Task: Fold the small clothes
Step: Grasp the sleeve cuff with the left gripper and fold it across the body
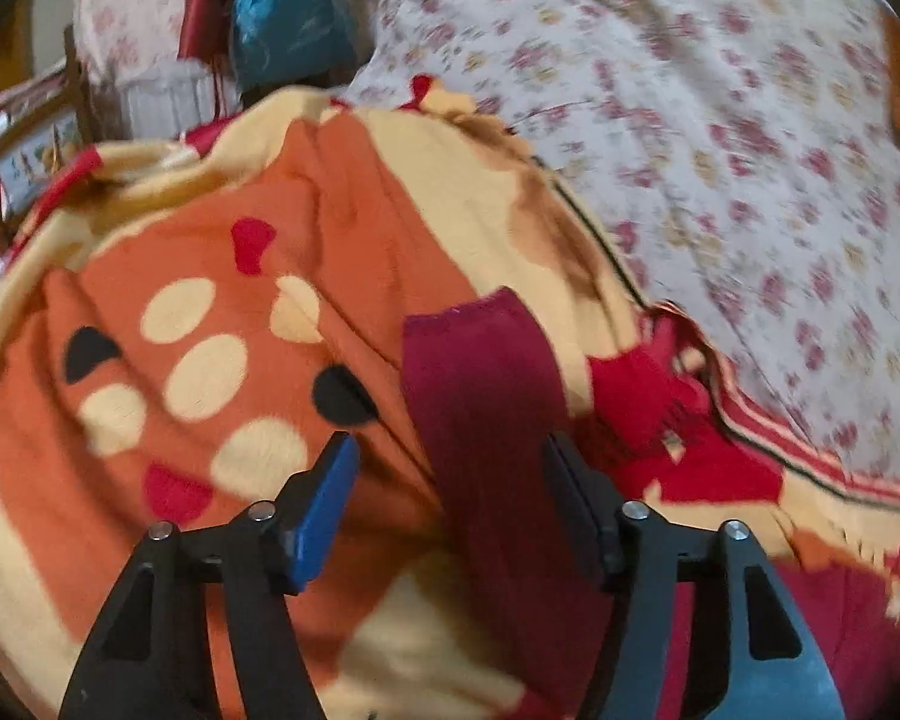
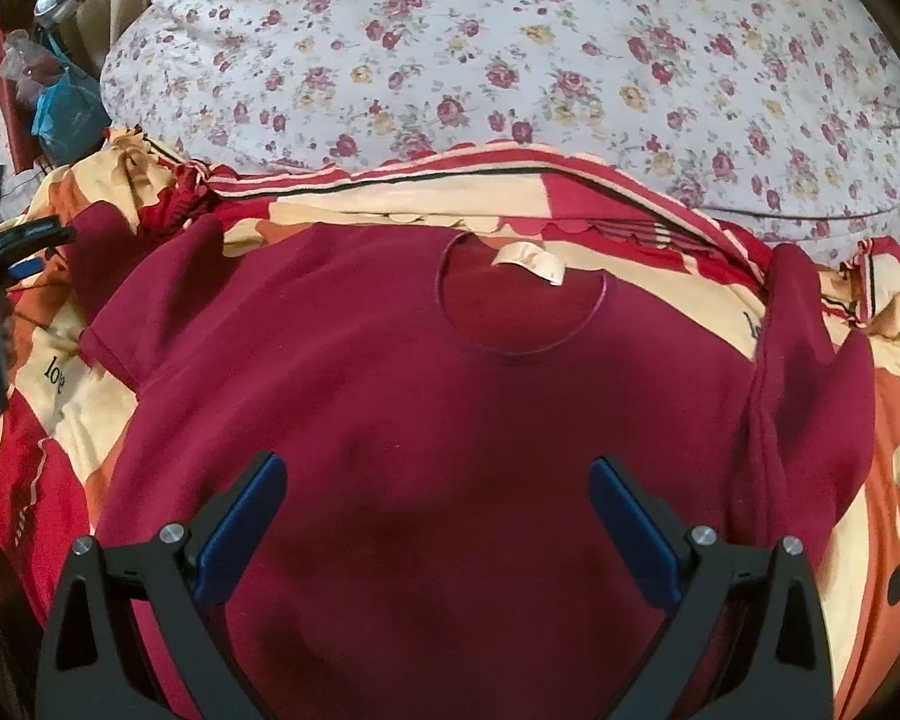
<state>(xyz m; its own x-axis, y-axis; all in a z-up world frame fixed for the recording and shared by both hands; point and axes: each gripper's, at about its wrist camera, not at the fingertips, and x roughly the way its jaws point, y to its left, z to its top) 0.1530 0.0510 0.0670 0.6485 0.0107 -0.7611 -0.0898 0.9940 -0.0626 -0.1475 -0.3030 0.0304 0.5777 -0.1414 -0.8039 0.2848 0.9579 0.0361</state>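
Left wrist: left gripper (image 1: 444, 462) fingers parted around maroon sleeve (image 1: 480, 396), unclenched.

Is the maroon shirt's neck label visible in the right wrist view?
Yes, the cream neck label shows inside the round collar of the maroon shirt.

Maroon shirt spread out on the blanket

You have a dark red T-shirt (image 2: 390, 420) lying flat, neck opening facing up with a pale label (image 2: 531, 261) showing inside the collar; its left sleeve (image 1: 480, 396) lies stretched out, and the right sleeve (image 2: 804, 360) is rumpled and bunched.
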